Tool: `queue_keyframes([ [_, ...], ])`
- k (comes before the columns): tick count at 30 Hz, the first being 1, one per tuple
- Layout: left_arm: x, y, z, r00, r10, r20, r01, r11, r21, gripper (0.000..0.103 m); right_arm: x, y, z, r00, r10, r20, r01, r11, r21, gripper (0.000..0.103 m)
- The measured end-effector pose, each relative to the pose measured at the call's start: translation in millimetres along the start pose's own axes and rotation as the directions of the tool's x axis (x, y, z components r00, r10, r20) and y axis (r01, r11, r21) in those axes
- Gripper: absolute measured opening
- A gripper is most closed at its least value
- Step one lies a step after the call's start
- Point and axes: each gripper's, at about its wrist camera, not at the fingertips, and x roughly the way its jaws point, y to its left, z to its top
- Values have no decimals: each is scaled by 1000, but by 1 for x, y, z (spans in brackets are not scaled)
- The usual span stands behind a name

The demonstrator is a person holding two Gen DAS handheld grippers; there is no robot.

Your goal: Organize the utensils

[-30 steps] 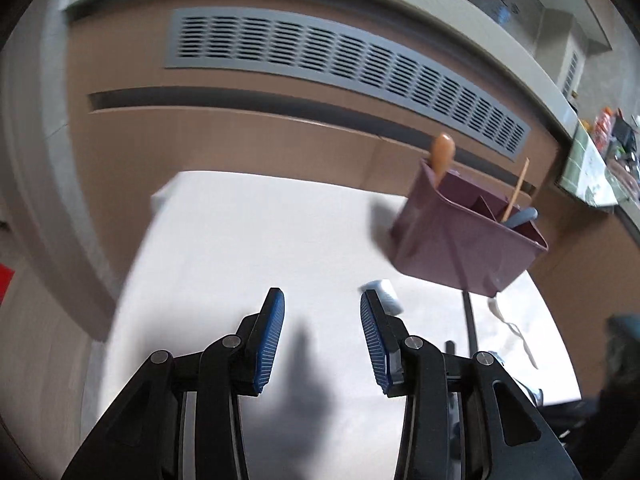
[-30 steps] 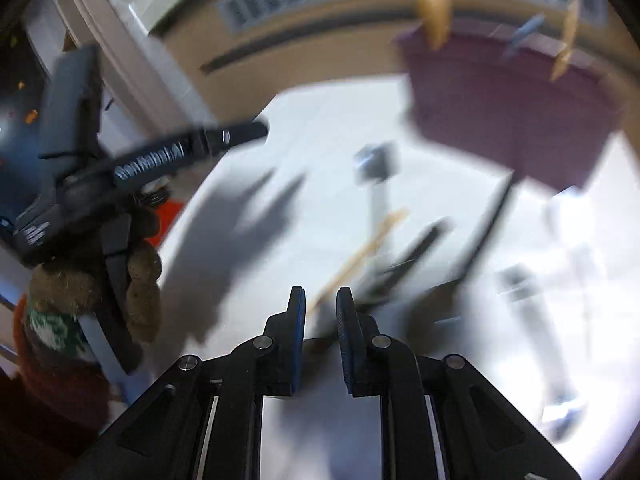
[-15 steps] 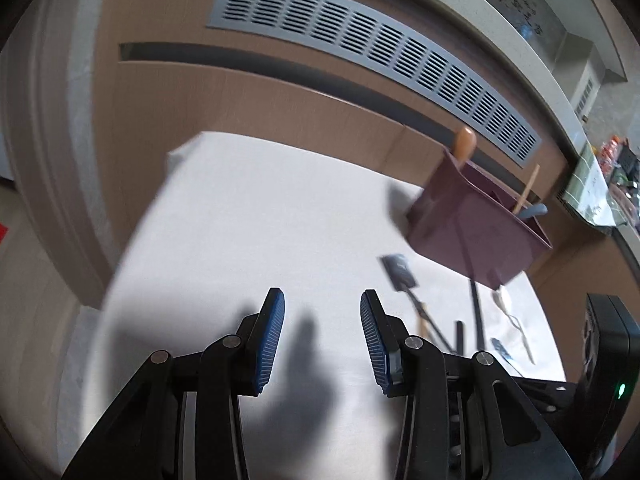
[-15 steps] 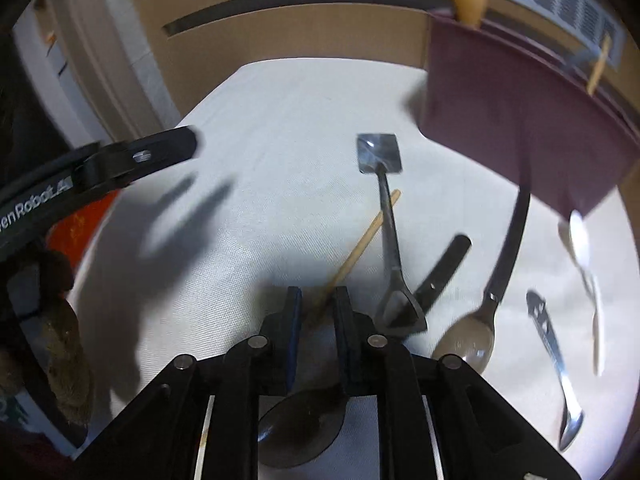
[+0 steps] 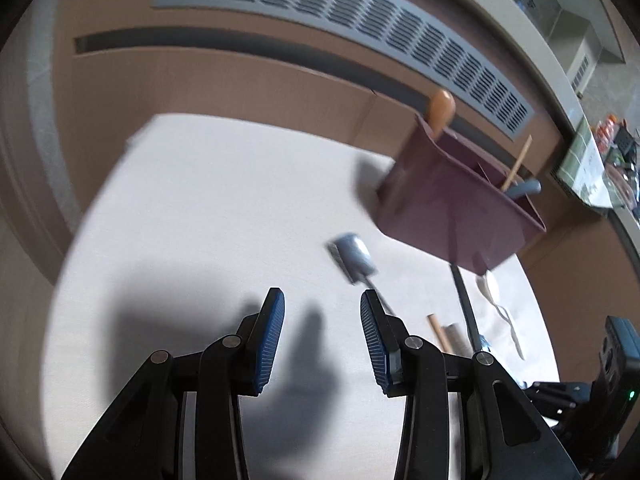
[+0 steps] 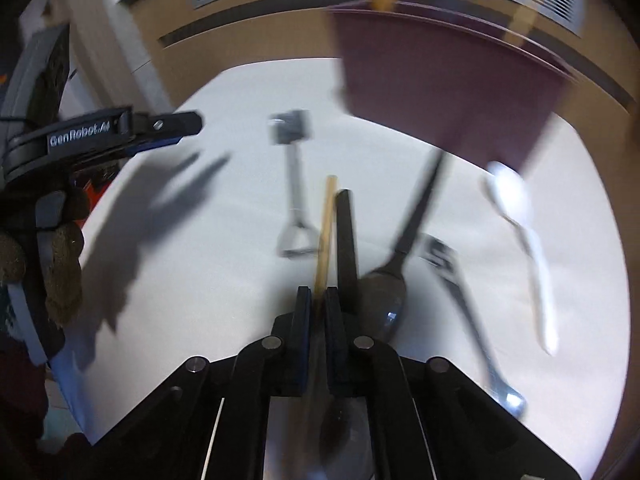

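A maroon utensil caddy [image 5: 452, 200] [image 6: 448, 84] stands at the back of the white table, holding a wooden spoon [image 5: 440, 110], a chopstick and a grey handle. Loose utensils lie in front of it: a small metal shovel-shaped spoon [image 6: 294, 184] [image 5: 354, 258], a wooden chopstick [image 6: 326, 224], a black handle [image 6: 346, 232], a dark spoon [image 6: 404, 248], a metal fork [image 6: 460, 292] and a white plastic spoon [image 6: 524, 232]. My right gripper [image 6: 316, 304] is low over the table, its jaws nearly closed around the chopstick's near end. My left gripper [image 5: 322, 332] is open and empty above the table's left part.
A wood-panelled wall with a grey vent grille [image 5: 340, 12] runs behind the table. The white tablecloth [image 5: 200, 208] spreads to the left. A counter with clutter [image 5: 600, 152] is at far right. The left gripper also shows in the right wrist view [image 6: 120, 132].
My right gripper has swung over the utensils and dropped lower, its jaws now straddling the chopstick. My left gripper stayed open and shifted only slightly.
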Motion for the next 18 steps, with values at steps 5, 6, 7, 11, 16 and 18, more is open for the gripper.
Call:
queue_keyframes([
  [5,29,-47,1,997,-55,-61,61,993,96,41,-24,-30,-9,997,32,76,-36,997,65,8],
  [6,34,-56,1,995,-64,-72,72,990,121,41,-30,-36,-9,994,55,97,-63,995,81,9],
  [7,41,-66,0,993,-78,-89,91,984,151,41,-33,-41,-8,991,74,109,-85,991,99,9],
  [11,63,-85,-7,985,-64,-159,98,972,215,41,-37,-49,-5,990,47,135,-63,991,118,10],
  [16,51,-73,-19,987,-31,-155,73,958,278,41,-37,-44,-2,992,18,128,-27,997,74,10],
  [18,40,-59,-22,989,7,-146,36,957,288,41,-34,-31,0,992,61,112,-64,998,20,10],
])
